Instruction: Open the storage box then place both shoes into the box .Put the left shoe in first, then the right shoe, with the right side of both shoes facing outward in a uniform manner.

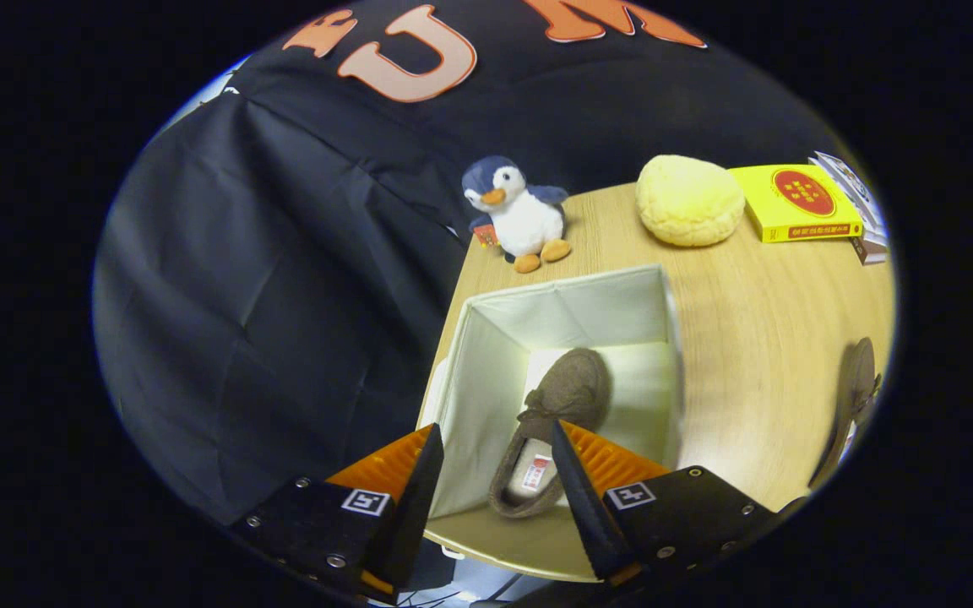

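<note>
Gripper view: fingers (493,439) apart, wooden table (757,338), black cloth wall (284,253).

Two shoes (556,422) (854,397), one box (571,304)

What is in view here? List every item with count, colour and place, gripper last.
storage box: one, pale cream, open, on the table just ahead of the fingers.
shoe in the box: one, brown, lying on the box floor, toe away from the gripper.
second shoe: one, brown, on the table to the right of the box.
plush penguin: one, blue and white, beyond the box.
round cushion: one, yellow, right of the penguin.
book: one, yellow, beside the cushion.
table: one, light wood.
gripper: one, fingers apart, holding nothing, above the box's near edge.
</note>
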`<state>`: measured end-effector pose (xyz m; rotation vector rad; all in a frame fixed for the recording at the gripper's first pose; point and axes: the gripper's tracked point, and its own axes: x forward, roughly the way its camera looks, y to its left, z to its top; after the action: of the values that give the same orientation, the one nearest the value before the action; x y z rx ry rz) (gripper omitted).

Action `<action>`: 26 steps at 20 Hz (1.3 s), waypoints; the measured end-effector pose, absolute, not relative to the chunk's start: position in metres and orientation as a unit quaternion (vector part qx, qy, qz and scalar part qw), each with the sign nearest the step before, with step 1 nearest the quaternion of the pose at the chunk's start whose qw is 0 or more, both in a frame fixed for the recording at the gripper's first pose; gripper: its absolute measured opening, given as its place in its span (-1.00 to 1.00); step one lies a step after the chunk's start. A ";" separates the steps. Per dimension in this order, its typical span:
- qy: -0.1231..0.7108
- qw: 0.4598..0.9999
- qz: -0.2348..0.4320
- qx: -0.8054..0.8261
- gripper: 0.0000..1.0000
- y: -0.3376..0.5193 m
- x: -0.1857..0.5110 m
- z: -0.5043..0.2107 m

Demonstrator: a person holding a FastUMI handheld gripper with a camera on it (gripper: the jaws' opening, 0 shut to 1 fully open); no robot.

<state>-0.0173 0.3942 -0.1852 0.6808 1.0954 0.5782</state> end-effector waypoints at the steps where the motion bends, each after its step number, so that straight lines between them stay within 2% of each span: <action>1: 0.489 0.768 0.269 0.313 0.62 0.380 -0.017 -0.180; 2: 0.477 0.775 0.277 0.309 0.70 0.364 -0.020 -0.173; 5: 0.439 0.800 0.288 0.290 0.78 0.320 -0.025 -0.166; 8: 0.411 0.827 0.275 0.268 0.94 0.265 -0.029 -0.171; 10: 0.402 0.845 0.257 0.240 0.97 0.224 -0.035 -0.187; 20: 0.467 0.852 0.147 0.186 0.97 0.055 -0.080 -0.316; 26: 0.507 0.835 0.146 0.155 0.97 0.021 -0.103 -0.380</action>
<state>-0.1028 0.0212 -0.3800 0.3277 1.0727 0.3102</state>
